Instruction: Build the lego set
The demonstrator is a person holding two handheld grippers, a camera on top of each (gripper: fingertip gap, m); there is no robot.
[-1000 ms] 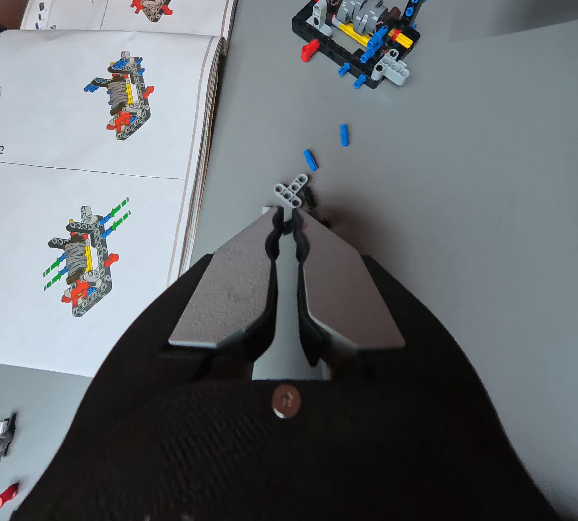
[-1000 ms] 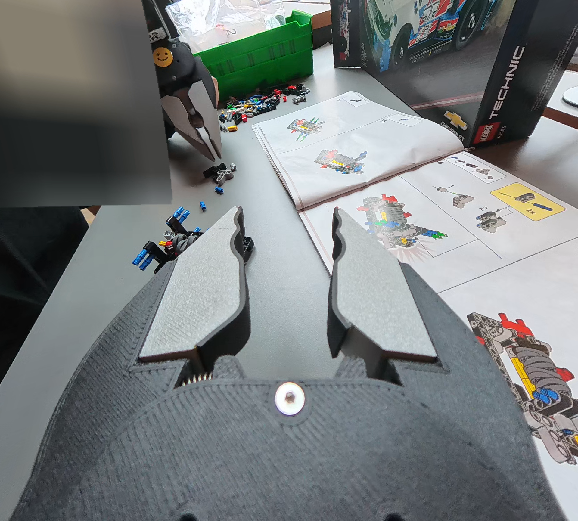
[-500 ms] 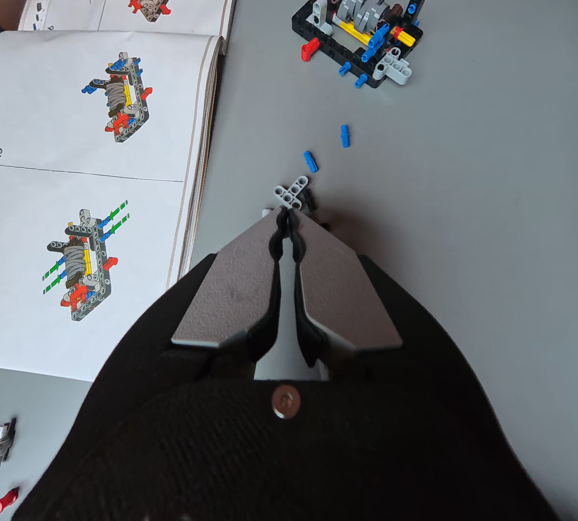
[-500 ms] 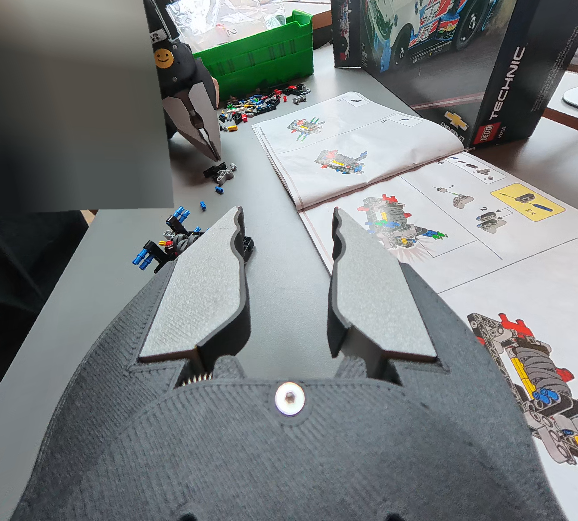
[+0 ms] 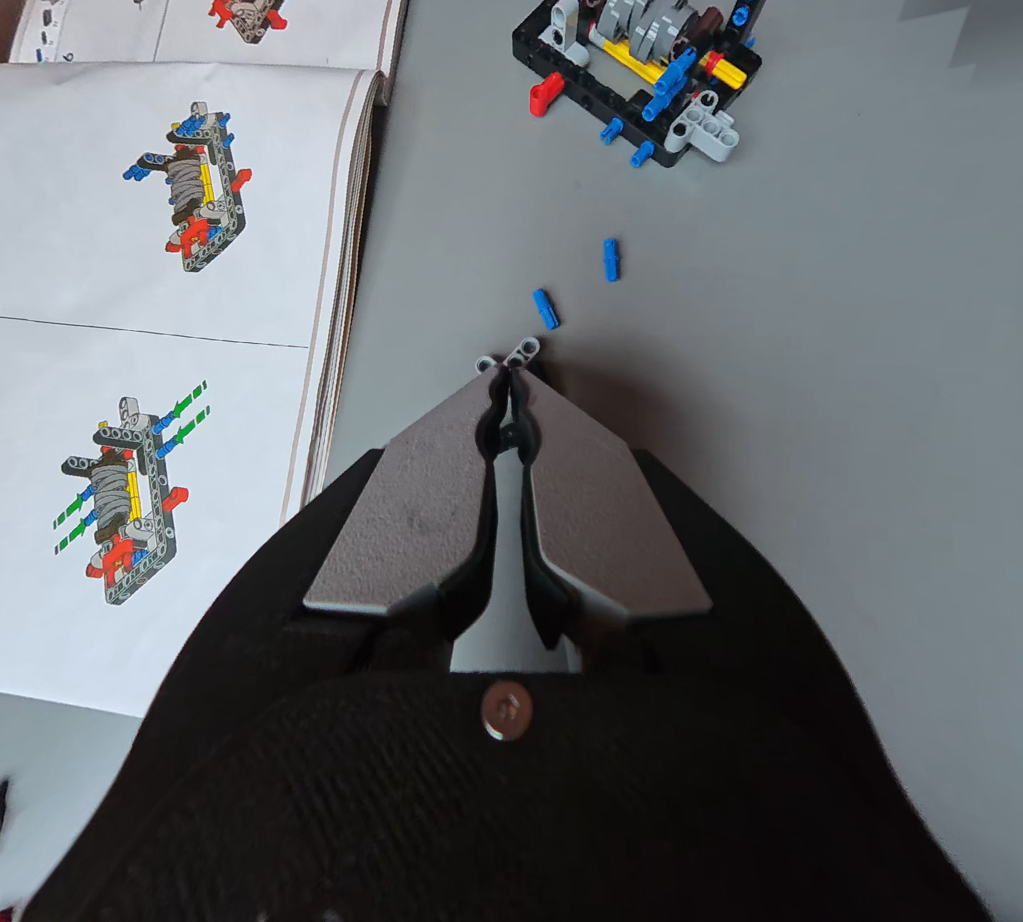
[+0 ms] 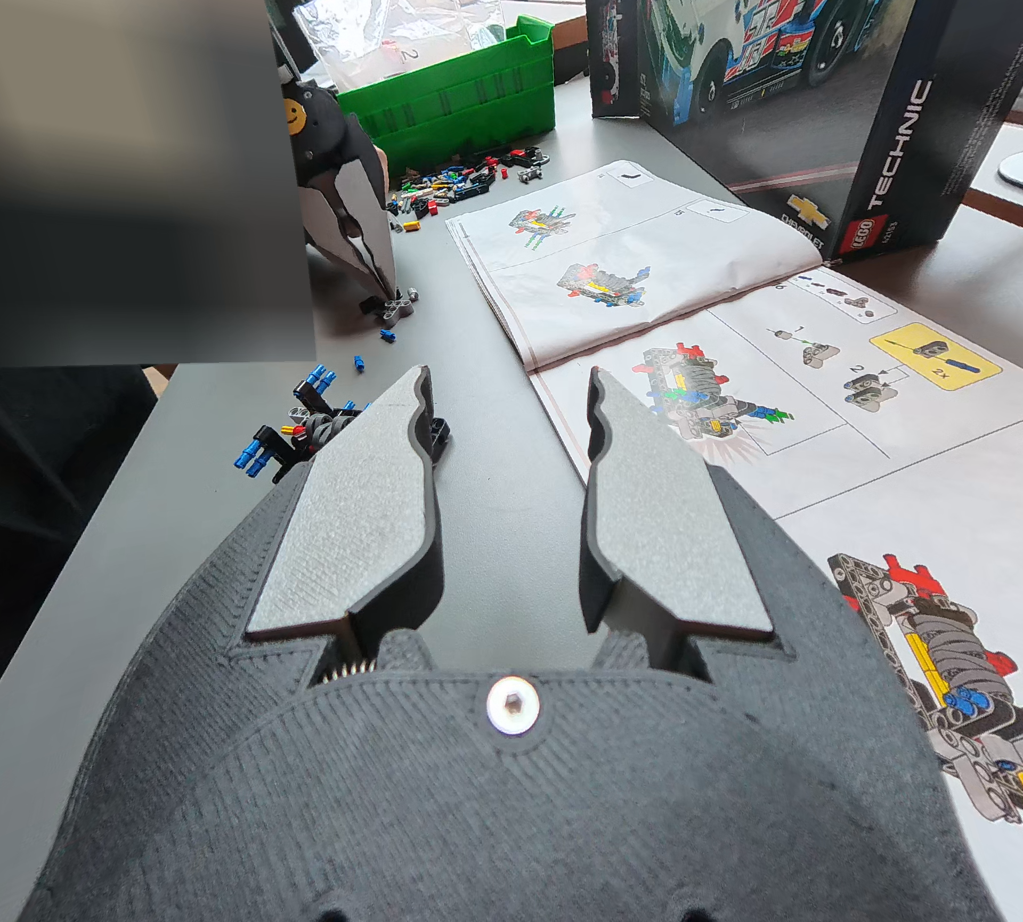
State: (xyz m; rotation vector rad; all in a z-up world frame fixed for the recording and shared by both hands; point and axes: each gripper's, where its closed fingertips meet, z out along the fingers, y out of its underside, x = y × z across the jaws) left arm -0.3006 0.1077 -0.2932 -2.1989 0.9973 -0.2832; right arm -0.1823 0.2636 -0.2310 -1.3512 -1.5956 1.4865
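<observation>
Left gripper (image 5: pixel 508 378), ajar a second ago, now pinched onto grey T-shaped beam (image 5: pixel 517 354), ready for lifting toward engine assembly (image 5: pixel 642 46); right gripper (image 6: pixel 508 397) spread, idle.

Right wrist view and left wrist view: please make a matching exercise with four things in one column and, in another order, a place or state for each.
Things:
1. left tool
2. right tool
3. green bin
4. two loose blue pins

Places or states:
A. open, above bare table
B. on the table between the grey T-shaped piece and the partly built model
C. behind the pile of small parts
D. closed on the grey T-shaped piece

Pairs: 1-D, 2-A, 3-C, 4-B
</observation>
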